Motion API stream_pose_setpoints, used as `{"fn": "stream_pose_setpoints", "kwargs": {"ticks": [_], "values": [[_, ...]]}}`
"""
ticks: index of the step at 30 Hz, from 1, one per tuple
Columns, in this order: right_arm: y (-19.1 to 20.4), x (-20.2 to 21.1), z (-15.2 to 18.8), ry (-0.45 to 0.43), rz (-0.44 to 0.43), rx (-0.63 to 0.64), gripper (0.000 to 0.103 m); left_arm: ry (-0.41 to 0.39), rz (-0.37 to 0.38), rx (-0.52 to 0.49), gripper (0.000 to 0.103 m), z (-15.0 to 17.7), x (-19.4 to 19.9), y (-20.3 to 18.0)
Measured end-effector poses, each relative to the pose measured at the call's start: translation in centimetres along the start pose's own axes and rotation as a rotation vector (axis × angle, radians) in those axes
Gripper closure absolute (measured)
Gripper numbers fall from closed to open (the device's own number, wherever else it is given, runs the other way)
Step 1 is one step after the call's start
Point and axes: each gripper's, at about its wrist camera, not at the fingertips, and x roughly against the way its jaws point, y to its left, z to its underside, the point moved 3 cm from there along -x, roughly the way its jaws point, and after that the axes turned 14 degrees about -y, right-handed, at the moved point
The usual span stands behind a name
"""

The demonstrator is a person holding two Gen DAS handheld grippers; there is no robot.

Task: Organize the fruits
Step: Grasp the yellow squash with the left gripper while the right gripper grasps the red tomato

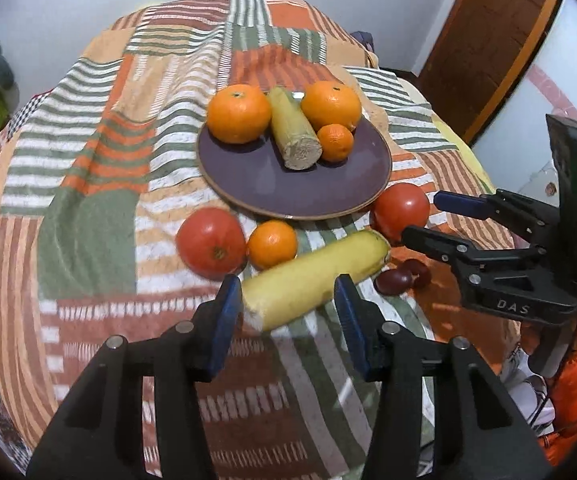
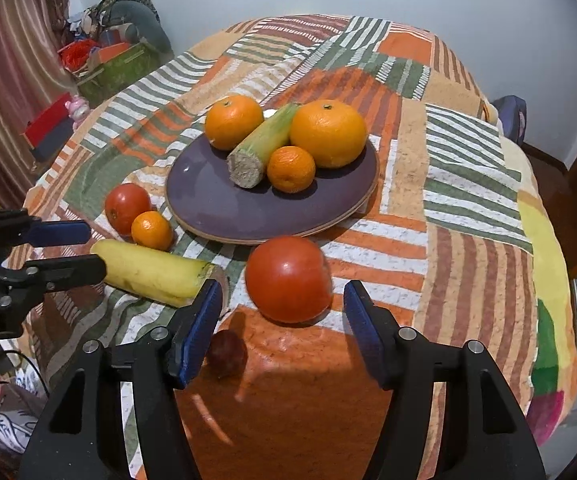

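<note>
A purple plate (image 1: 256, 184) (image 2: 216, 208) holds two big oranges (image 1: 239, 113) (image 1: 331, 105), a small mandarin (image 1: 335, 142) and a green cane piece (image 1: 293, 132). On the cloth lie a yellow banana (image 1: 312, 278) (image 2: 152, 276), two tomatoes (image 1: 211, 240) (image 1: 400, 209), a mandarin (image 1: 272, 244) and dark grapes (image 1: 400, 278). My left gripper (image 1: 287, 298) is open, its fingers on either side of the banana's near end. My right gripper (image 2: 282, 304) is open, just in front of the near tomato (image 2: 288, 278); it also shows in the left wrist view (image 1: 424, 220).
The striped patchwork cloth (image 1: 100, 184) covers a round table that drops off on all sides. A brown door (image 1: 488, 40) is at the back right. Boxes and clutter (image 2: 108, 60) stand on the floor at the left, beside a curtain.
</note>
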Motion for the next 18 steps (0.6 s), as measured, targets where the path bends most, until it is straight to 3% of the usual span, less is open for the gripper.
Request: {"fn": "stream_pose_setpoints", "kwargs": {"ticks": [4, 8, 13, 15, 18], "values": [[-0.6, -0.5, 0.0, 0.006, 0.007, -0.015, 0.043, 0.035, 0.009, -0.042, 0.049, -0.2, -1.9, -0.3], [-0.8, -0.9, 0.0, 0.009, -0.006, -0.027, 0.043, 0.068, 0.034, -0.03, 0.036, -0.3, -3.1, -0.2], [-0.3, -2.1, 0.3, 0.024, -0.026, -0.026, 0.043, 0.075, 0.034, -0.115, 0.023, 0.2, -3.8, -1.6], [-0.2, -2.3, 0.5, 0.028, -0.038, -0.022, 0.043, 0.09, 0.025, -0.159, 0.023, 0.5, -4.4, -2.2], [-0.2, -2.1, 0.5, 0.018, -0.039, -0.011, 0.053, 0.11, 0.02, -0.181, 0.023, 0.5, -5.1, -2.5]]}}
